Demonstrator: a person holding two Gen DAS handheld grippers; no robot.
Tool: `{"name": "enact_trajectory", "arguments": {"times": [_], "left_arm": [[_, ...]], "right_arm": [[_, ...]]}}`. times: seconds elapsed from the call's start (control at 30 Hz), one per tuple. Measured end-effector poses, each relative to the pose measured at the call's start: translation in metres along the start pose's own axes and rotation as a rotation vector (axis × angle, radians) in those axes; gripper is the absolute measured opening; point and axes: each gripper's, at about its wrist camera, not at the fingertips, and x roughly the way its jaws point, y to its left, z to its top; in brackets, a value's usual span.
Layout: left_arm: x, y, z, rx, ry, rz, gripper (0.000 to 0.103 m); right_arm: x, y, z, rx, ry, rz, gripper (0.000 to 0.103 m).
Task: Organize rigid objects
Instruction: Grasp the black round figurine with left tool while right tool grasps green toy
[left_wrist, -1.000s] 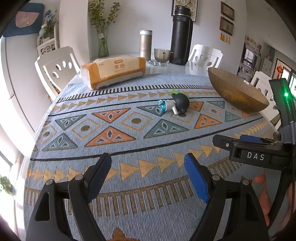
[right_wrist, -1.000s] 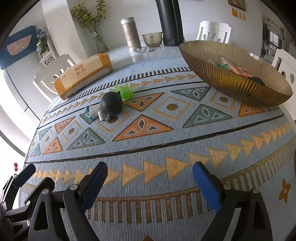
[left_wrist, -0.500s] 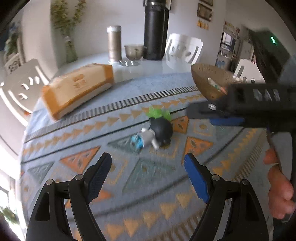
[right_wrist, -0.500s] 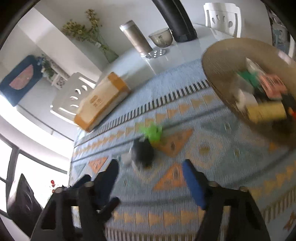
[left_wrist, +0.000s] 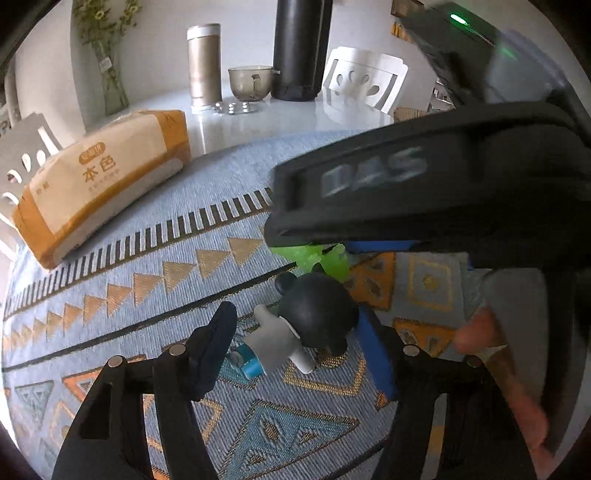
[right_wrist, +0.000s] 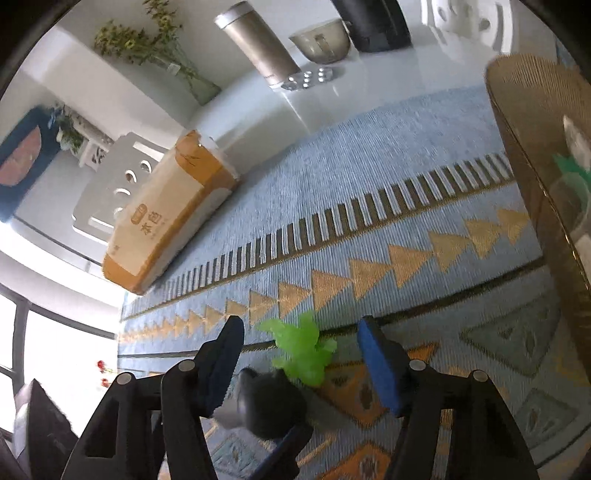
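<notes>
A small figurine (left_wrist: 317, 317) with a black round head, white body and blue feet lies on the patterned cloth (left_wrist: 147, 295). It sits between the fingers of my left gripper (left_wrist: 297, 343), whose jaws are closing; a gap still shows at the left pad. Just beyond it lies a green plastic toy (right_wrist: 303, 350). My right gripper (right_wrist: 301, 347) straddles that toy with its jaws closing and room on both sides. In the left wrist view the right tool's black housing (left_wrist: 369, 177) crosses above the green toy (left_wrist: 317, 258). The figurine (right_wrist: 269, 402) also shows low in the right wrist view.
A ribbed golden bowl (right_wrist: 535, 147) holding several items stands at the right. An orange tissue pack (left_wrist: 103, 177) lies at the back left. A steel flask (left_wrist: 205, 62), a glass cup (left_wrist: 251, 81) and a black jug (left_wrist: 299, 48) stand behind. A person's hand (left_wrist: 480, 332) grips the right tool.
Both grippers have moved forward over the cloth to the two toys, and both pairs of jaws have narrowed. The right tool now crosses the left wrist view.
</notes>
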Motion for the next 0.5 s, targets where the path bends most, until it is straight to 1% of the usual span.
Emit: {"name": "enact_trajectory", "arguments": {"times": [0.03,0.07,0.1,0.13,0.23,0.27,0.3,0.33,0.4,0.5], "left_arm": [[-0.001,-0.002,-0.001,0.01,-0.006,0.01,0.062],[-0.002,-0.004,-0.001,0.02,-0.013,0.04,0.062],[-0.002,-0.005,-0.002,0.023,-0.014,0.051,0.062],[-0.003,-0.005,-0.004,0.023,-0.011,0.055,0.062],[-0.013,-0.002,-0.015,0.0,0.002,0.03,0.062],[-0.018,-0.001,-0.021,-0.009,0.002,0.032,0.062],[-0.023,0.0,-0.026,-0.015,0.001,0.035,0.062],[-0.029,0.0,-0.033,-0.024,0.003,0.039,0.062],[-0.04,0.001,-0.044,-0.041,0.008,0.037,0.062],[-0.059,0.0,-0.06,-0.066,-0.001,0.035,0.062]], "right_arm": [[0.001,0.004,0.0,-0.023,-0.008,-0.027,0.059],[0.004,0.011,-0.001,-0.062,-0.015,-0.067,0.053],[0.006,0.015,-0.001,-0.092,-0.018,-0.088,0.044],[0.008,0.015,-0.001,-0.112,-0.018,-0.093,0.042],[0.011,0.024,-0.007,-0.206,-0.032,-0.076,0.027],[0.011,0.026,-0.012,-0.243,-0.034,-0.08,0.025],[0.008,0.026,-0.015,-0.248,-0.039,-0.083,0.025],[0.003,0.024,-0.018,-0.233,-0.031,-0.069,0.025],[-0.011,0.018,-0.024,-0.189,-0.026,-0.006,0.025],[-0.046,0.016,-0.043,-0.186,-0.068,0.023,0.025]]}}
